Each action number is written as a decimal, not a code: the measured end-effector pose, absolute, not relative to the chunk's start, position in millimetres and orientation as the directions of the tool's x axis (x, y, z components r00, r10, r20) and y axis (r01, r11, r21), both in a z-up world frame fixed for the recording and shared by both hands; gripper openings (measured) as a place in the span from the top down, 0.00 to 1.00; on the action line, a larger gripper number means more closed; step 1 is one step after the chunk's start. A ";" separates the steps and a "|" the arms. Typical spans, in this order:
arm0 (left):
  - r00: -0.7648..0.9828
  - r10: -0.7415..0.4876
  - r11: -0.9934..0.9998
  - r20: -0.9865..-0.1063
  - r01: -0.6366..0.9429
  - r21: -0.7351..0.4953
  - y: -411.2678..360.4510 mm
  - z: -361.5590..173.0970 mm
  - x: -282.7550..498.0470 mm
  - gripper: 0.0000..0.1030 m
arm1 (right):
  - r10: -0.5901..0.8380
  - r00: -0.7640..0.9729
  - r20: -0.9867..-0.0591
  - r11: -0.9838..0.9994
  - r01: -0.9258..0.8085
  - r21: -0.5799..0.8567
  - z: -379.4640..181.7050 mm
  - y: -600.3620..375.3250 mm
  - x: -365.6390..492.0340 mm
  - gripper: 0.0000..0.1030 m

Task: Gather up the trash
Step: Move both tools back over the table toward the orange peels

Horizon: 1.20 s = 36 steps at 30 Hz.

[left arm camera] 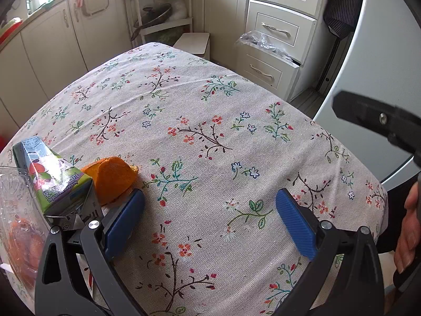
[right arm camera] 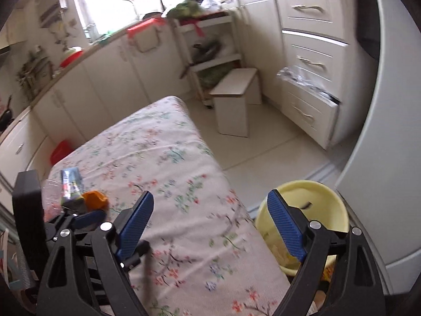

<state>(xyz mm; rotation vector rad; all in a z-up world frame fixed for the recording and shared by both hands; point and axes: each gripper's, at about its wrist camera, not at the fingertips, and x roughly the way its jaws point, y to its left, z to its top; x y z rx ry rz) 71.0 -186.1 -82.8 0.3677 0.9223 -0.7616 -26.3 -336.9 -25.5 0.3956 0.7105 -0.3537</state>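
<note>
A green juice carton (left arm camera: 56, 181) stands at the table's left edge with an orange peel (left arm camera: 113, 179) against it. My left gripper (left arm camera: 210, 210) is open over the floral tablecloth (left arm camera: 210, 131), its left pad beside the peel, nothing between its fingers. In the right wrist view my right gripper (right arm camera: 210, 218) is open and empty above the table's right edge. A pale yellow bin (right arm camera: 329, 205) sits on the floor just past that edge, behind the right finger. The carton (right arm camera: 71, 184), the peel (right arm camera: 94, 200) and the left gripper's blue pad (right arm camera: 88, 218) show at lower left.
A clear glass bowl (left arm camera: 18, 210) holding orange scraps sits left of the carton. Past the table stand a small white stool (right arm camera: 234, 100), a shelf rack (left arm camera: 160, 10) and white drawers (left arm camera: 273, 31) with crumpled clear plastic (left arm camera: 263, 42) sticking out. A hand (left arm camera: 410, 226) is at the right edge.
</note>
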 end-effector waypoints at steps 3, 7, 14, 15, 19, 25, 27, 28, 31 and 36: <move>0.373 -0.429 0.687 -0.822 0.726 -0.029 -186.1 -82.8 70.9 0.07 | -0.213 0.684 -0.698 0.867 0.462 0.188 -24.6 -330.9 -30.7 0.18; 0.373 -0.429 0.687 -0.822 0.726 -0.029 -186.1 -82.7 70.6 0.07 | -0.228 0.673 -0.703 0.884 0.446 0.139 -20.4 -318.1 -27.2 0.18; 0.373 -0.429 0.687 -0.822 0.726 -0.029 -186.1 -82.8 70.1 0.07 | -0.178 0.706 -0.685 0.916 0.373 0.147 -13.5 -298.9 -20.5 0.18; 0.373 -0.429 0.687 -0.822 0.726 -0.029 -186.0 -82.8 70.7 0.07 | -0.168 0.710 -0.683 0.917 0.367 0.156 -13.1 -298.1 -21.1 0.18; 0.373 -0.429 0.687 -0.822 0.726 -0.029 -185.9 -82.8 70.4 0.07 | -0.132 0.733 -0.667 0.916 0.347 0.200 -9.7 -302.5 -28.3 0.18; 0.373 -0.429 0.687 -0.822 0.726 -0.029 -186.0 -82.8 70.1 0.07 | -0.088 0.762 -0.642 0.894 0.345 0.286 -3.1 -330.7 -46.5 0.17; 0.373 -0.429 0.687 -0.822 0.726 -0.029 -185.9 -82.8 70.1 0.07 | -0.072 0.770 -0.634 0.893 0.333 0.303 -0.6 -339.2 -49.2 0.17; 0.373 -0.429 0.687 -0.822 0.726 -0.029 -185.9 -82.8 70.7 0.07 | -0.061 0.776 -0.628 0.894 0.323 0.312 0.6 -343.0 -49.4 0.16; 0.373 -0.430 0.687 -0.822 0.727 -0.029 -185.9 -82.8 70.7 0.07 | -0.025 0.794 -0.608 0.904 0.277 0.326 4.2 -352.5 -47.7 0.15; 0.373 -0.430 0.686 -0.822 0.727 -0.029 -186.1 -82.9 70.3 0.07 | 0.037 0.805 -0.592 0.917 0.207 0.340 2.8 -362.2 -35.1 0.15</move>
